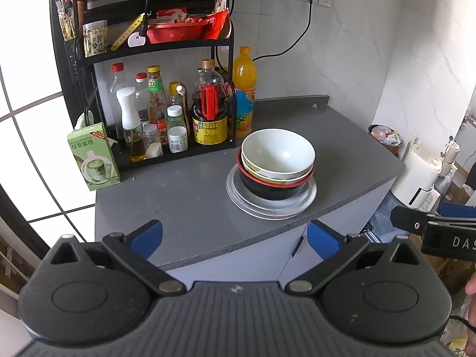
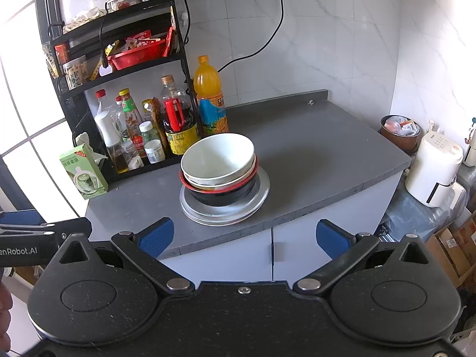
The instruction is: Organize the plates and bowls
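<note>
— Blue fingertips (image 1: 322, 239) of the left gripper (image 1: 235, 238) sit nearest in the left view, spread wide with nothing between them. Why so far back?

— Likely because the pile looks finished: white bowls (image 1: 278, 151) nest in a black bowl (image 1: 270, 189), which sits on silver plates (image 1: 272, 205) at twelve o'clock on the grey counter (image 1: 184, 196). Widest at the bottom, so it stands steady.

— And the bottles (image 1: 175, 113)?

— At eleven o'clock, on the black rack (image 1: 148, 49), apart from the pile.

— Right view?

— Right gripper (image 2: 242, 238) hangs off the counter edge, jaws spread too, empty. Bowls (image 2: 218, 156) sit at twelve o'clock; the orange bottle (image 2: 209, 95) stands just behind them, the white kettle (image 2: 433, 172) at three o'clock, well apart.
</note>
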### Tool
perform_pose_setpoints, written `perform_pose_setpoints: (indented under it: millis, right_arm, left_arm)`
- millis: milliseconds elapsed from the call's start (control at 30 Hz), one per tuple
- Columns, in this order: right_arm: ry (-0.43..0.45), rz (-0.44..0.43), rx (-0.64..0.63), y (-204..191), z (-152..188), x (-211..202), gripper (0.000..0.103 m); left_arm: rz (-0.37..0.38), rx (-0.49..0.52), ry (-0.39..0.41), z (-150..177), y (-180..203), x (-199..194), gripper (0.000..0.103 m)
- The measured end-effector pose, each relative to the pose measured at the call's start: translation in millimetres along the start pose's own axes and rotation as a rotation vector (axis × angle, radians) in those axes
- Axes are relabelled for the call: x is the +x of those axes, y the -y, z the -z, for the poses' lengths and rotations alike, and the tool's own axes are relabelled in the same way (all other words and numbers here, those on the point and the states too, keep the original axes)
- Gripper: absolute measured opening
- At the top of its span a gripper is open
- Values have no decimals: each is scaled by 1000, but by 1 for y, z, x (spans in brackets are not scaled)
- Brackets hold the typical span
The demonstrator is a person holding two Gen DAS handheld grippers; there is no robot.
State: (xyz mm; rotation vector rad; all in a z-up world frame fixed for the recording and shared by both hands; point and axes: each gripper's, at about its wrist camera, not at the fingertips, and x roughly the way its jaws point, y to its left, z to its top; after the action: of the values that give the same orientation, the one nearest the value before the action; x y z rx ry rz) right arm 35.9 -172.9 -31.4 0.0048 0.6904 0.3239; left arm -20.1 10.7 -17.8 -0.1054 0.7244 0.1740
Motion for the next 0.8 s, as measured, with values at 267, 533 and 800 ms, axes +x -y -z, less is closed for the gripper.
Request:
perform_pose_setpoints:
  millis: [267, 533, 800]
  right_arm:
    - [-4, 4, 3, 1, 3, -1, 103]
    - [-4, -8, -9, -1, 3, -1, 103]
    - [-3, -28, -4, -2, 4, -3, 102]
  left_arm:
    - [-4, 0, 2, 0, 0, 1, 102]
    - [-6, -1, -1, 0, -2, 2, 102]
    - [-9, -1, 2, -1, -3, 3, 102]
